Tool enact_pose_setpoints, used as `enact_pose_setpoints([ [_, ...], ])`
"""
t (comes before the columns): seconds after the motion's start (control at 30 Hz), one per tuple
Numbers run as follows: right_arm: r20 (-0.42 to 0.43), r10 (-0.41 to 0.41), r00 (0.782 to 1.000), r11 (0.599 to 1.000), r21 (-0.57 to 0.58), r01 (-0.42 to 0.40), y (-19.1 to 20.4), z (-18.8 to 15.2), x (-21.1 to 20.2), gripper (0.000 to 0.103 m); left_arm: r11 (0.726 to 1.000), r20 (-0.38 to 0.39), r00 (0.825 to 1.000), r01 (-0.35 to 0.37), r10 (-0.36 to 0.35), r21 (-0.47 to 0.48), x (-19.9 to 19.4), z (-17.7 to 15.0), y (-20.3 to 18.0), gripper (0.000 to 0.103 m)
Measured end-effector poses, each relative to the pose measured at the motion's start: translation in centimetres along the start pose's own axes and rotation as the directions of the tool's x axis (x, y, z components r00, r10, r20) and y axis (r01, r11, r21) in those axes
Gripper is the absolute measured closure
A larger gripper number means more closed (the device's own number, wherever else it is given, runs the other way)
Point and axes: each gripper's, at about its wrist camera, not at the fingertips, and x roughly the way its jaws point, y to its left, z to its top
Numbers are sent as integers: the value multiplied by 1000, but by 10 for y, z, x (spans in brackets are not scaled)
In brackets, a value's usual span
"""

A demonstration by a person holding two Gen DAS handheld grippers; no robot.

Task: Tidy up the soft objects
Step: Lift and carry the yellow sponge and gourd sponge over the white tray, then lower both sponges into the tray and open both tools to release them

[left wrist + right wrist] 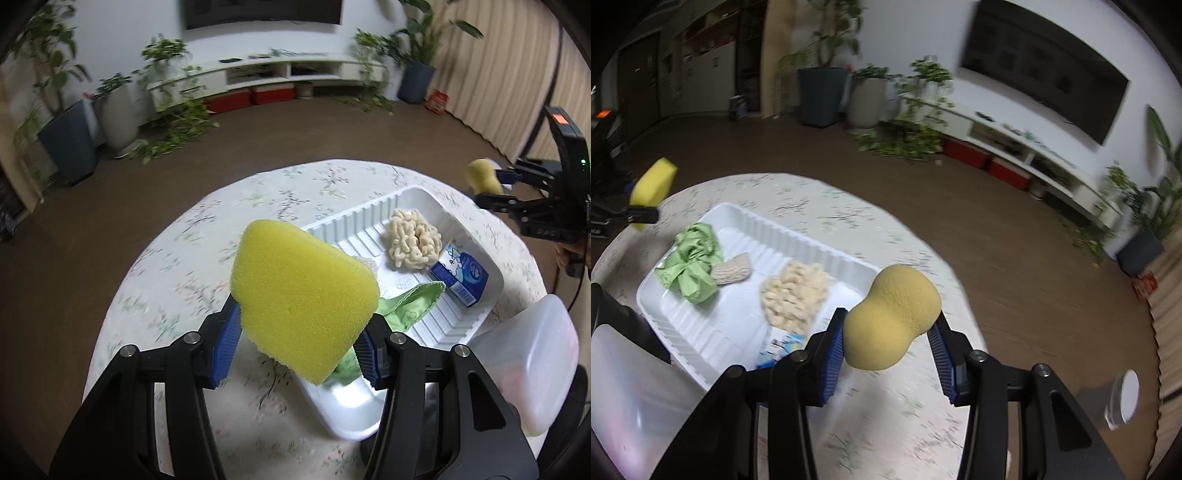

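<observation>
My left gripper (295, 347) is shut on a bright yellow sponge (301, 299), held above the near end of the white ribbed tray (421, 201). That same yellow sponge (652, 188) shows at the left edge of the right wrist view. My right gripper (888, 354) is shut on a tan peanut-shaped sponge (895, 317), off the tray's (746, 218) right side over the table. From the left wrist view the tan sponge (480, 175) and right gripper (496, 188) sit at far right. In the tray lie a green cloth (692, 266), a cream chenille pad (794, 295), a beige mesh piece (733, 273) and a blue packet (460, 275).
The round table has a floral cloth (280, 199). A translucent plastic container (535, 369) stands beside the tray near me. A small clear jar with a white lid (1124, 398) is at the right. Potted plants (70, 147) and a low white TV shelf (266, 70) line the far wall.
</observation>
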Motion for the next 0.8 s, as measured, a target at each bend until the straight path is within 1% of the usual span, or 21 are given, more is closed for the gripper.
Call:
enact_pose_setpoints([
  [0.17, -39, 34, 999, 997, -69, -37, 24, 3, 26, 56, 997, -44, 998, 41, -38, 59, 22, 10, -16, 51],
  [0.3, -61, 47, 997, 996, -72, -51, 31, 6, 42, 56, 993, -65, 996, 64, -58, 102, 33, 13, -28, 51],
  [0.4, -85, 51, 995, 997, -61, -56, 28, 7, 52, 56, 989, -79, 994, 80, -71, 123, 39, 17, -34, 51],
  [0.63, -150, 74, 986, 996, -42, -81, 24, 1, 73, 56, 986, -127, 989, 88, -70, 143, 54, 22, -39, 50],
  [0.8, -156, 72, 985, 995, -55, -82, 29, -1, 78, 55, 982, -181, 982, 78, -46, 173, 69, 24, -45, 48],
])
